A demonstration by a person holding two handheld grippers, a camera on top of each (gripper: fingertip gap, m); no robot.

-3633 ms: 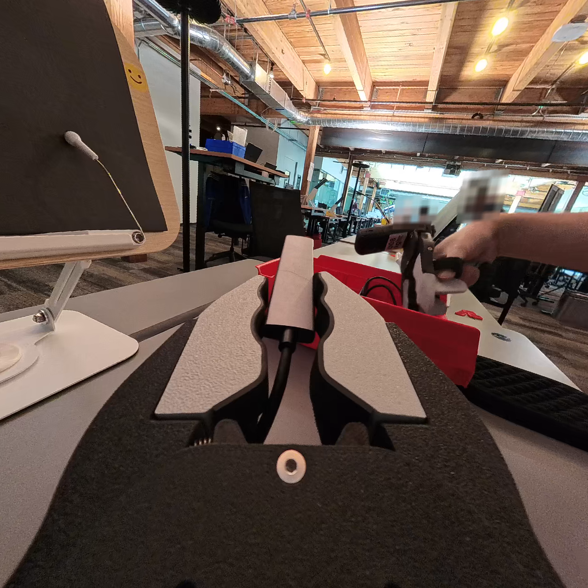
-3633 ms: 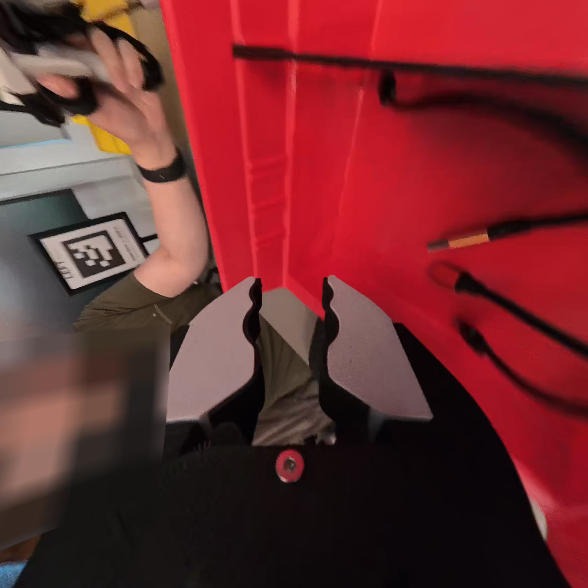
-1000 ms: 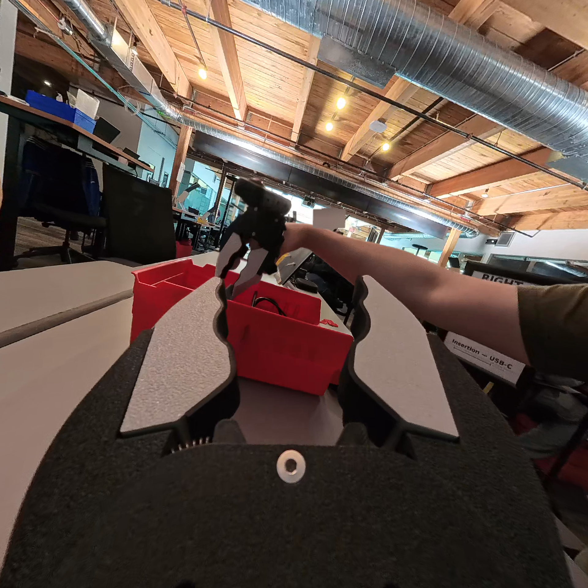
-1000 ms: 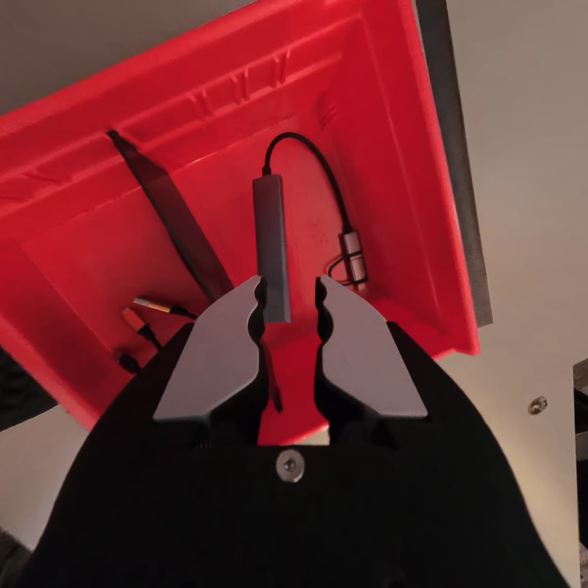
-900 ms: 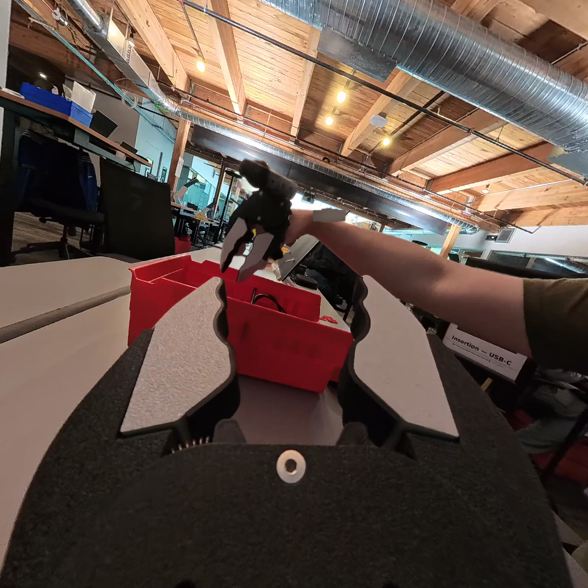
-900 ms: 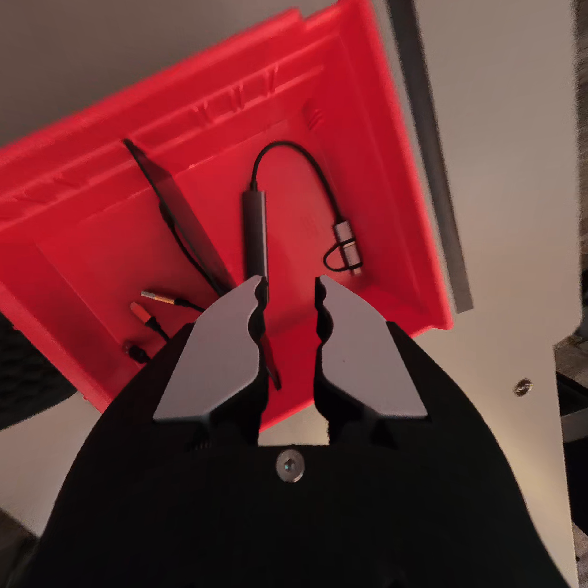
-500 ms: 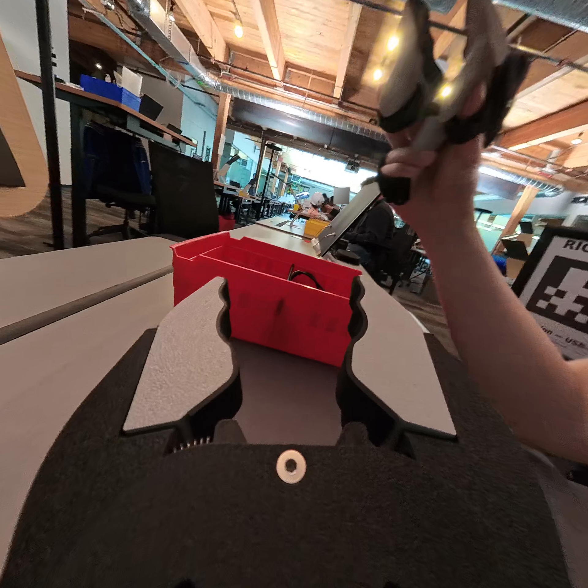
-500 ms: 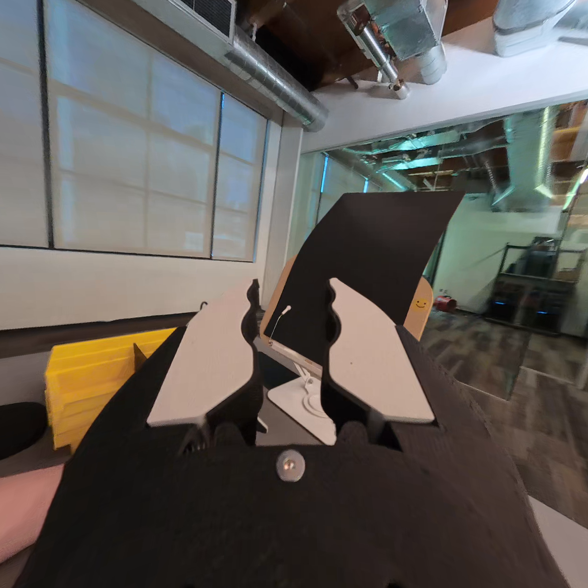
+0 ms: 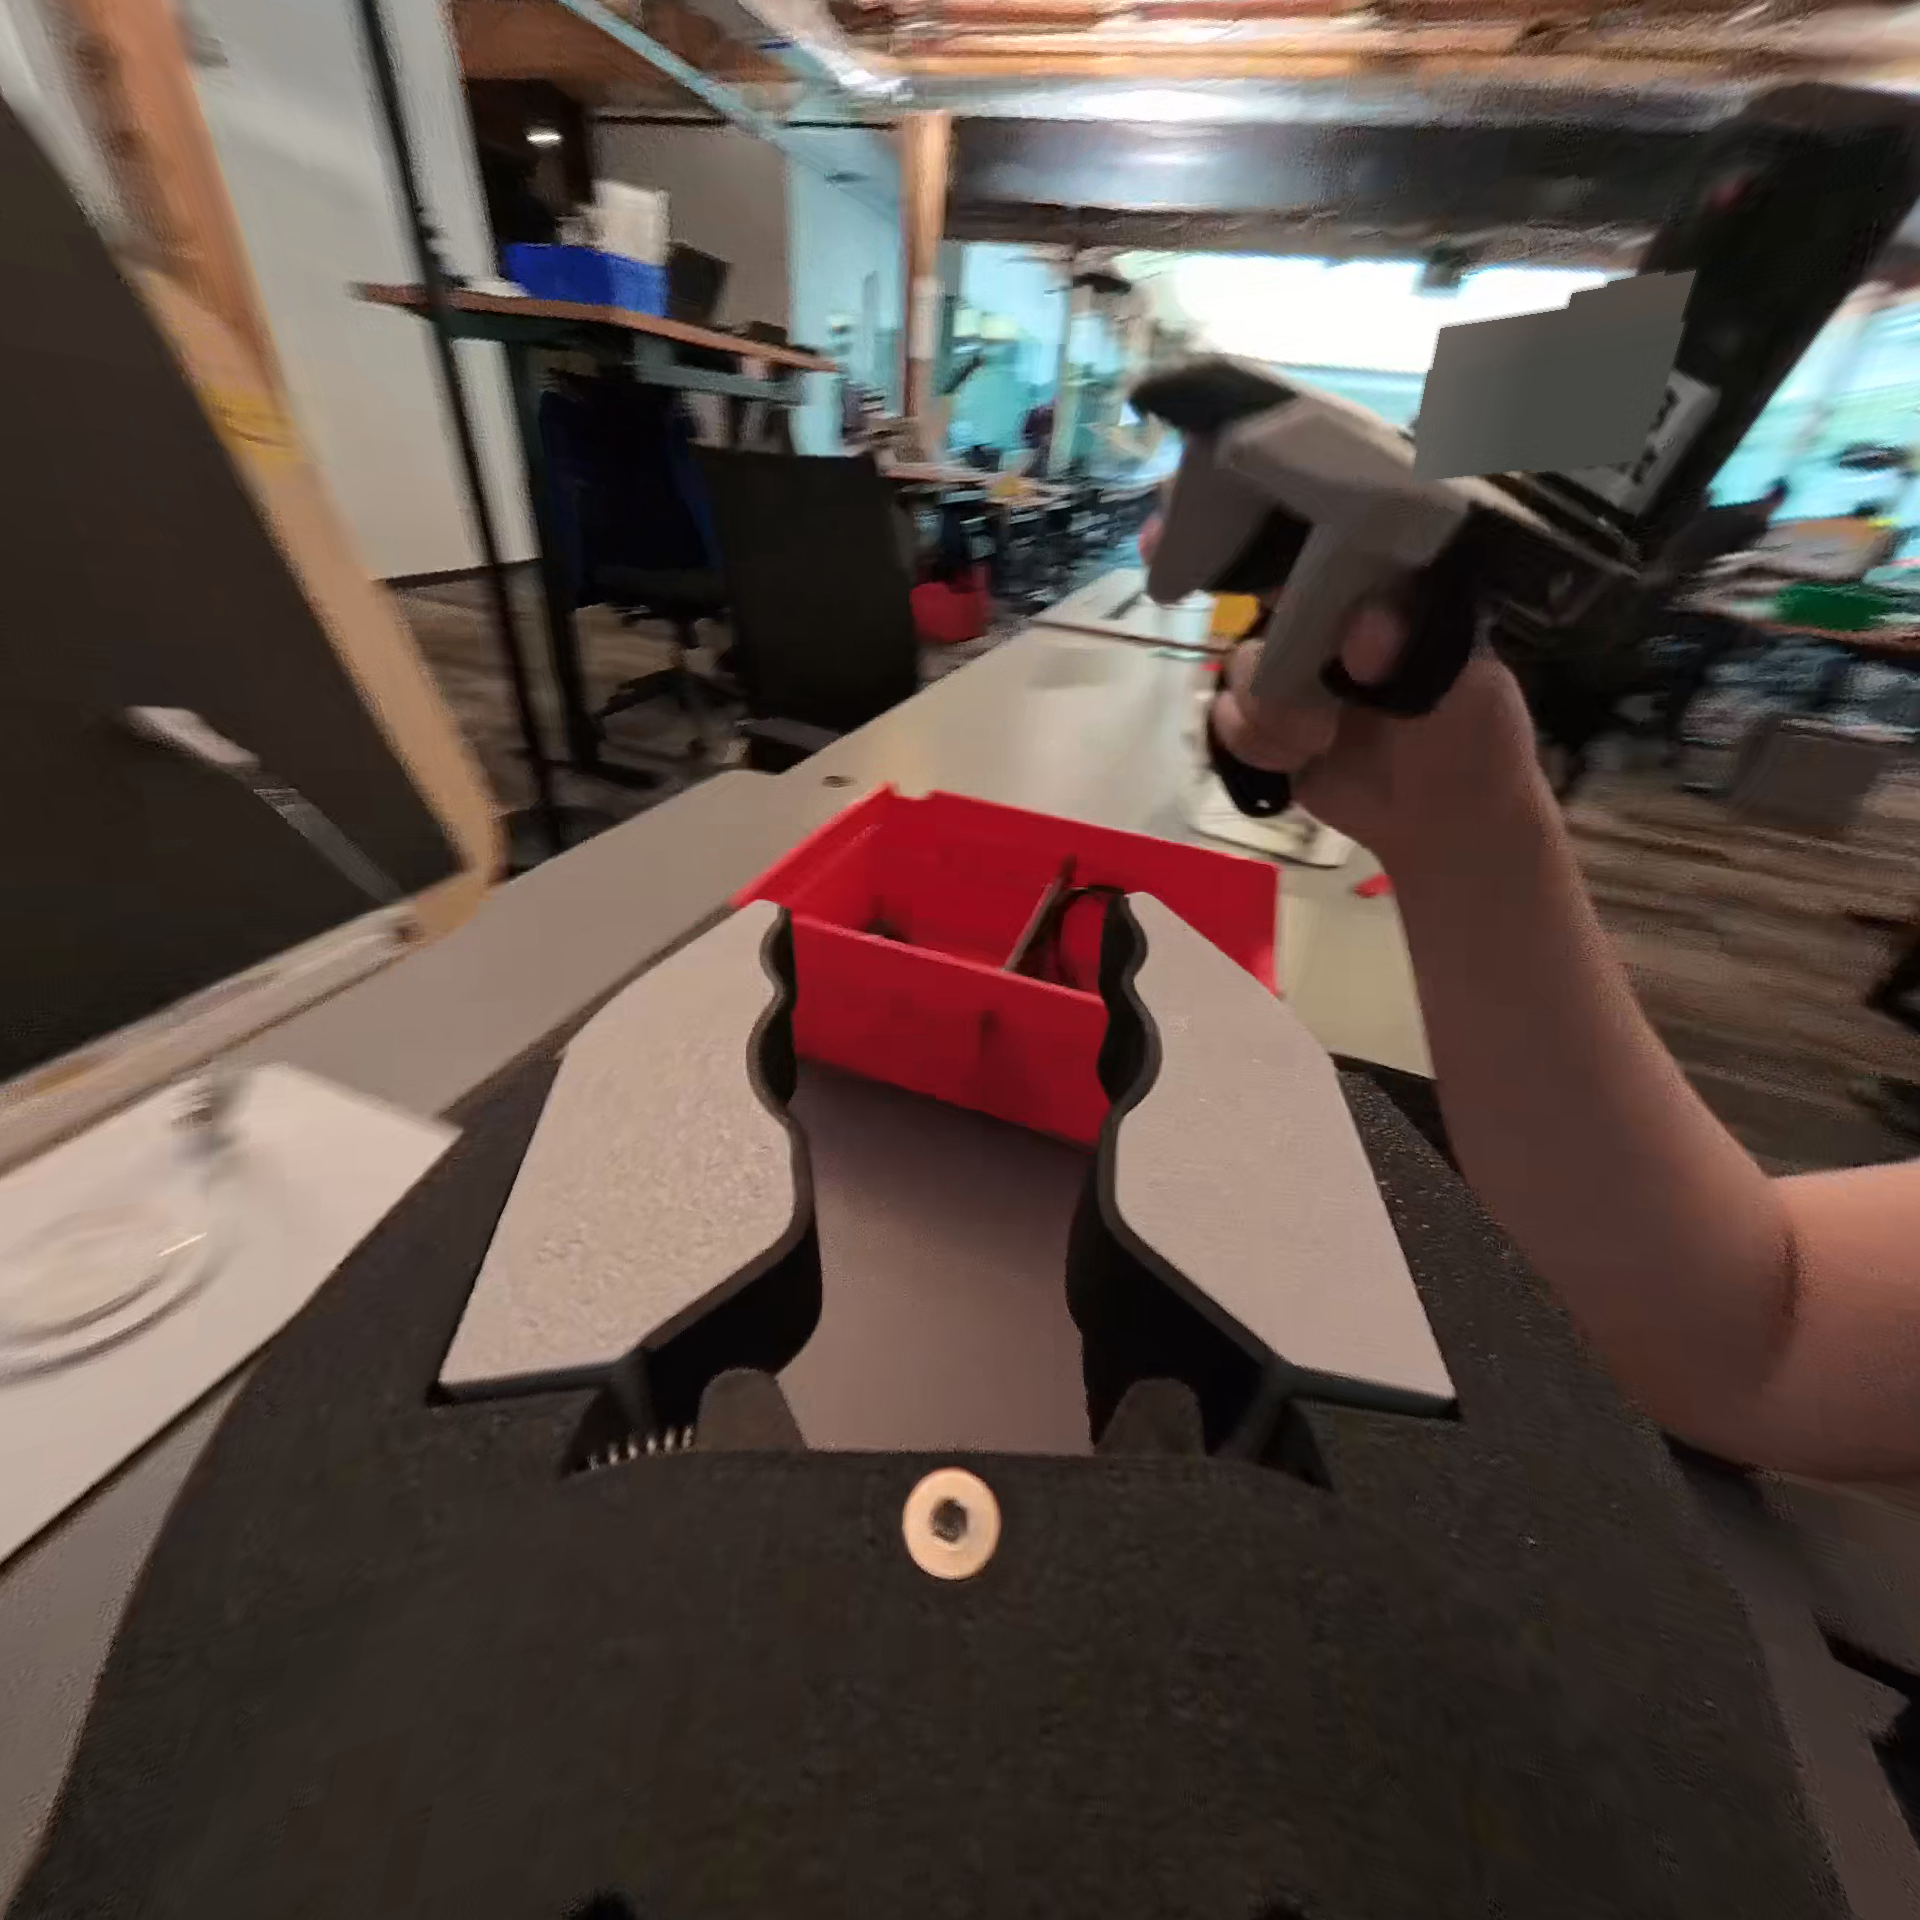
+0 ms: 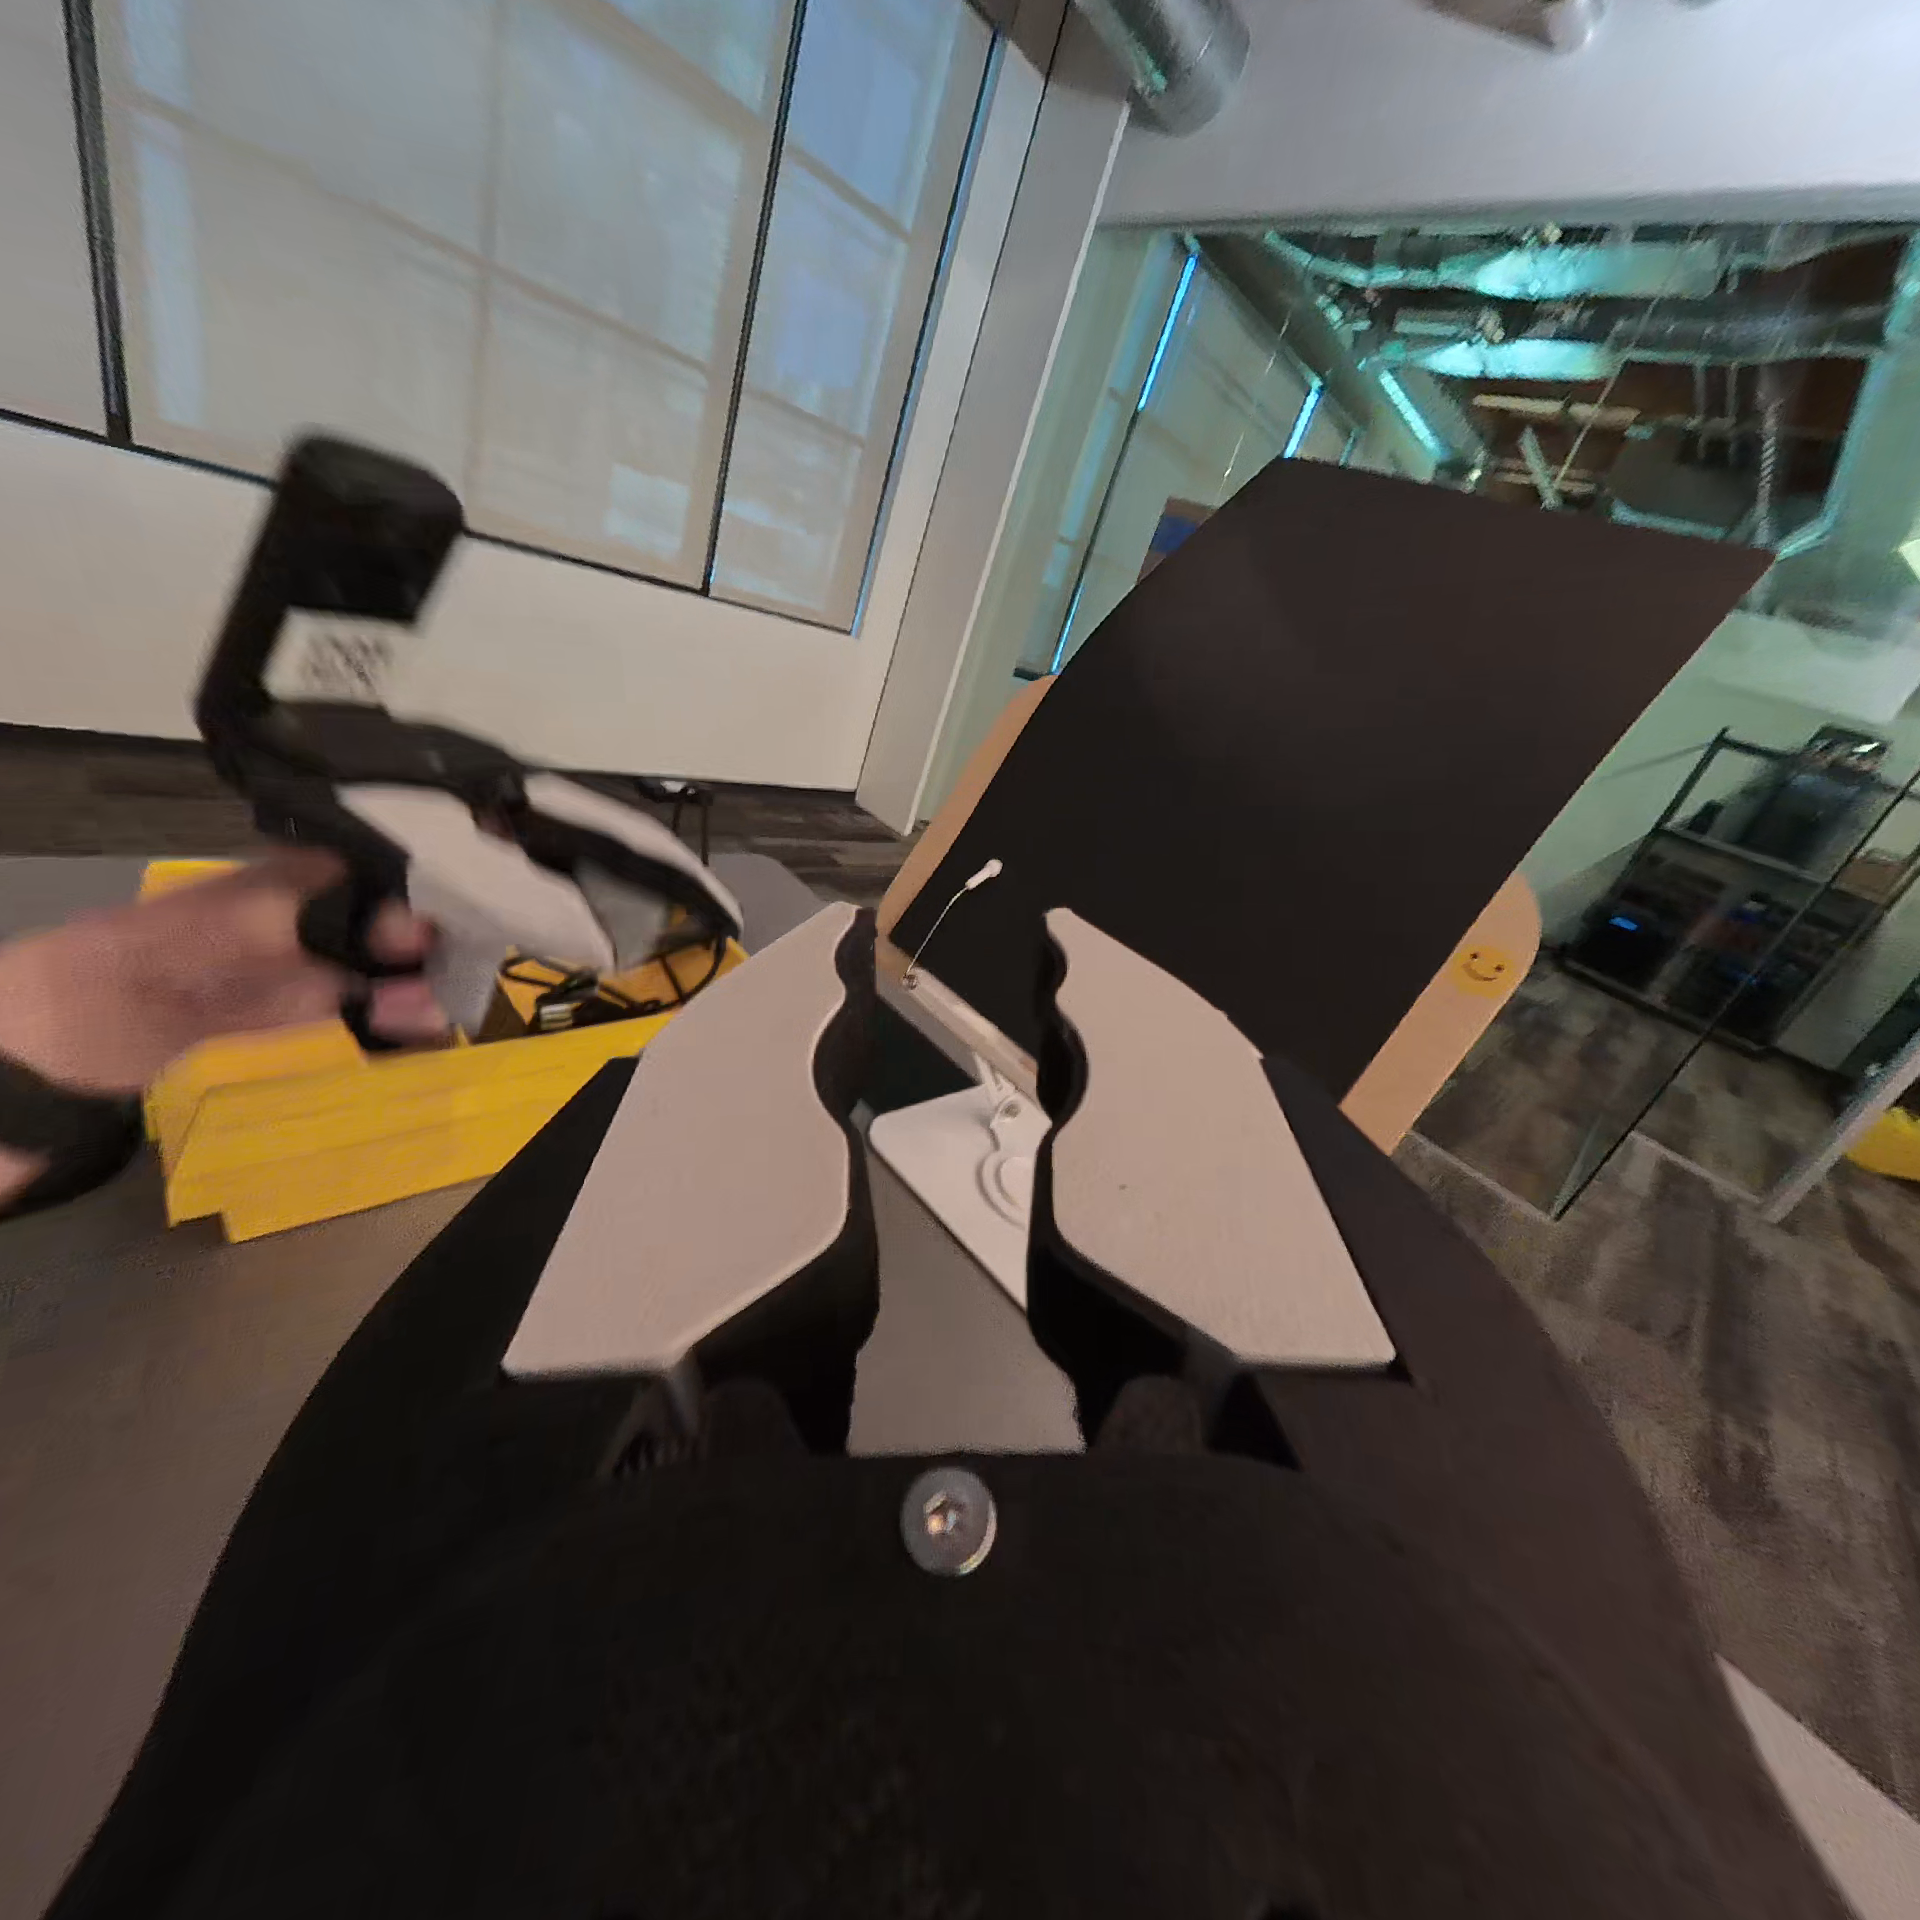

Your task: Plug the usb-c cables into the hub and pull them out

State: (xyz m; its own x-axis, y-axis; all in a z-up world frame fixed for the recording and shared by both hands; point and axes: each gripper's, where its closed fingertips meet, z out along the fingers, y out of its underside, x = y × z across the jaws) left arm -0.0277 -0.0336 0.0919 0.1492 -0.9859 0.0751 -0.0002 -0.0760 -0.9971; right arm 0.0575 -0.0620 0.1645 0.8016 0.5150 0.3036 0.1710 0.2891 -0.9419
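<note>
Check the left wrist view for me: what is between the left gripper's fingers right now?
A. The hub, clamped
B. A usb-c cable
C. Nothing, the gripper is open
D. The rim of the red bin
C. The left gripper stands open with bare space between its fingers; the red bin sits farther off on the table, seen through the gap and not touched.
</note>
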